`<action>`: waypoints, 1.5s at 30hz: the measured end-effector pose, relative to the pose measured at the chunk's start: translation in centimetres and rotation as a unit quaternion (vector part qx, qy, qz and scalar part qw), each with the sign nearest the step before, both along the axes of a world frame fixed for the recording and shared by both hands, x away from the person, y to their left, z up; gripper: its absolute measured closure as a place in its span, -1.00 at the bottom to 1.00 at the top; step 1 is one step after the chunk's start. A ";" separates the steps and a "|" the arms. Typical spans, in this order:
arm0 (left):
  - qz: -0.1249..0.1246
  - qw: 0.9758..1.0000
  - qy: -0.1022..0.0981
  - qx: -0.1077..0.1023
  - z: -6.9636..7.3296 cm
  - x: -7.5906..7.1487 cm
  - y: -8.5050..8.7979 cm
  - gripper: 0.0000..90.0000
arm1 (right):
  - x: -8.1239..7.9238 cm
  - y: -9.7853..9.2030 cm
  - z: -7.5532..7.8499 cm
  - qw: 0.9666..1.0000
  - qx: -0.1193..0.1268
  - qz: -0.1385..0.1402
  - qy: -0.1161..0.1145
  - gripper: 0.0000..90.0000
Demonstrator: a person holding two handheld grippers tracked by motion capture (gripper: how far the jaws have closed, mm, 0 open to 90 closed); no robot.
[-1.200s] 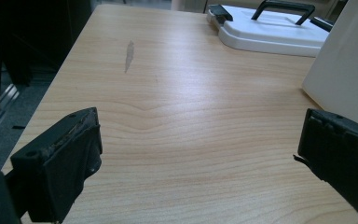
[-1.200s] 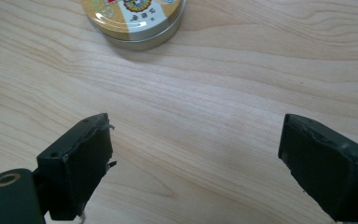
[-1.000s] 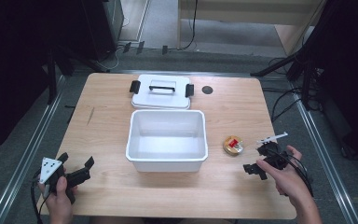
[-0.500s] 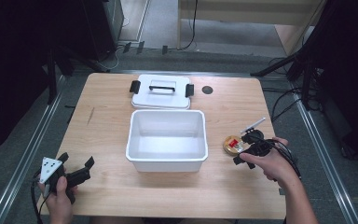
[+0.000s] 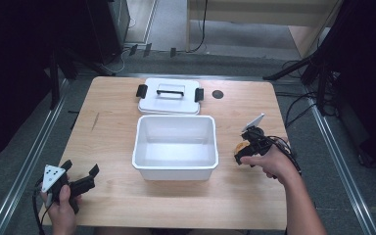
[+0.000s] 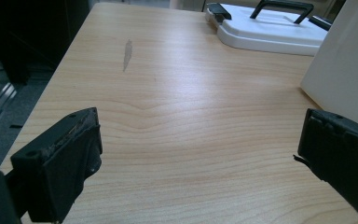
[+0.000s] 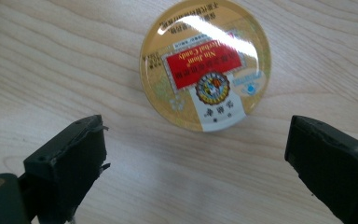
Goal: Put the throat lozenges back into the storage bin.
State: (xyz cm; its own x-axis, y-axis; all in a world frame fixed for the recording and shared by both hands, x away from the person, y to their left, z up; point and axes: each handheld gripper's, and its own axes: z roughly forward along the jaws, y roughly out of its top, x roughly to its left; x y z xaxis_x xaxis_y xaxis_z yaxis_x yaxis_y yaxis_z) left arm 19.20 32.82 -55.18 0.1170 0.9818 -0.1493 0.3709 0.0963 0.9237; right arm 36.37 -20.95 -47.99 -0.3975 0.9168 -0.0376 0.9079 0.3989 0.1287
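A round gold candy tin [image 7: 205, 63] with a red label lies flat on the wooden table, right of the white bin [image 5: 175, 169]. My right gripper [image 5: 242, 148] hovers just above the tin [image 5: 243, 145], pointing down; in the right gripper view its jaws stand wide open on either side of the tin, not touching it. My left gripper [image 5: 81, 181] rests open near the table's front left corner with nothing between its jaws. The bin's interior looks empty.
The bin's white lid [image 5: 169, 96] with a black handle and clips lies behind the bin. A dark round mark [image 5: 218, 94] sits on the table right of the lid. Cables trail off the table's right side.
My right gripper has moved left and forward from the table's right edge to just above the candy tin. The left gripper has stayed still.
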 end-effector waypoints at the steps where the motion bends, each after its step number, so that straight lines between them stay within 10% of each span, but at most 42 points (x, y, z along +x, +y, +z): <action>1: 0.000 1.000 0.000 0.000 0.0 0.0 0.0 -1.00 | 0.2 0.2 -0.2 1.000 0.000 -0.003 0.002 -0.88; 25: -0.001 1.000 0.000 -0.002 0.0 0.0 0.0 -1.00 | 3.1 1.6 -2.4 0.998 -0.019 -0.064 0.020 -0.55; 45: -0.002 1.000 0.001 0.001 0.0 0.0 0.0 -1.00 | 1.9 3.0 3.1 1.000 0.009 0.020 -0.001 -0.53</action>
